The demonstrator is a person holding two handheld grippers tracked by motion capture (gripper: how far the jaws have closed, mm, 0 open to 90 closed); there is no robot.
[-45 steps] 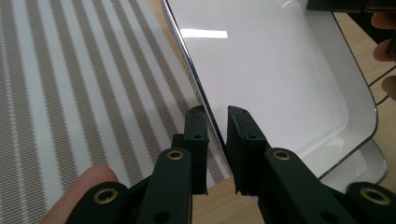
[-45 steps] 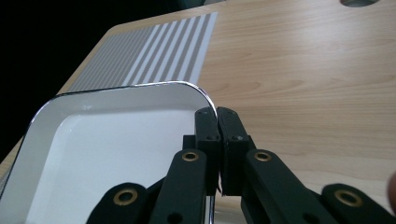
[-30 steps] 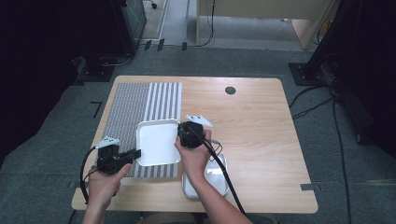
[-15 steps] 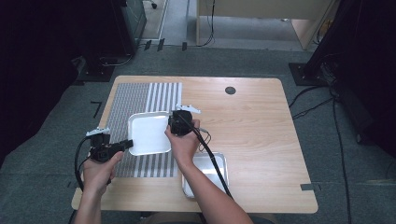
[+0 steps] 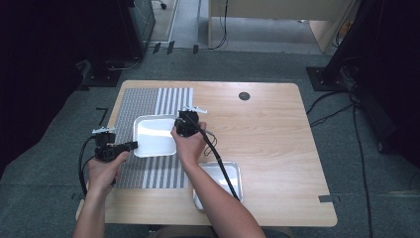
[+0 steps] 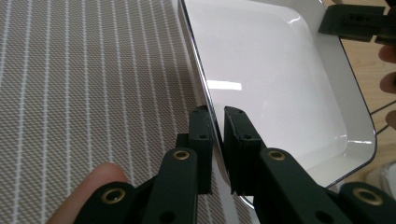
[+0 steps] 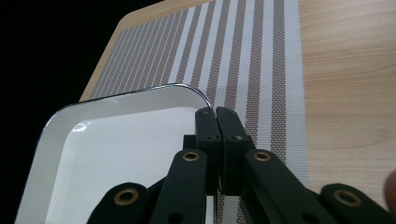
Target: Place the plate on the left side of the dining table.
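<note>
A white rectangular tray (image 5: 154, 135) is over the striped placemat (image 5: 148, 99), held on two sides. My left gripper (image 5: 132, 145) comes in from the left, and in the left gripper view it (image 6: 218, 126) is shut on the rim of the tray (image 6: 280, 84). My right gripper (image 5: 175, 131) is at the tray's right side. In the right gripper view it (image 7: 215, 114) is shut on the rim near a rounded corner of the tray (image 7: 121, 140). The tray holds nothing.
A second, metal tray (image 5: 213, 172) lies on the wooden table (image 5: 277, 139) near its front edge, under my right forearm and cable. A small dark round hole (image 5: 244, 95) is at the table's back. Dark floor surrounds the table.
The white tray has moved left and away from the person, farther onto the placemat. Both grippers went with it, still on its rim.
</note>
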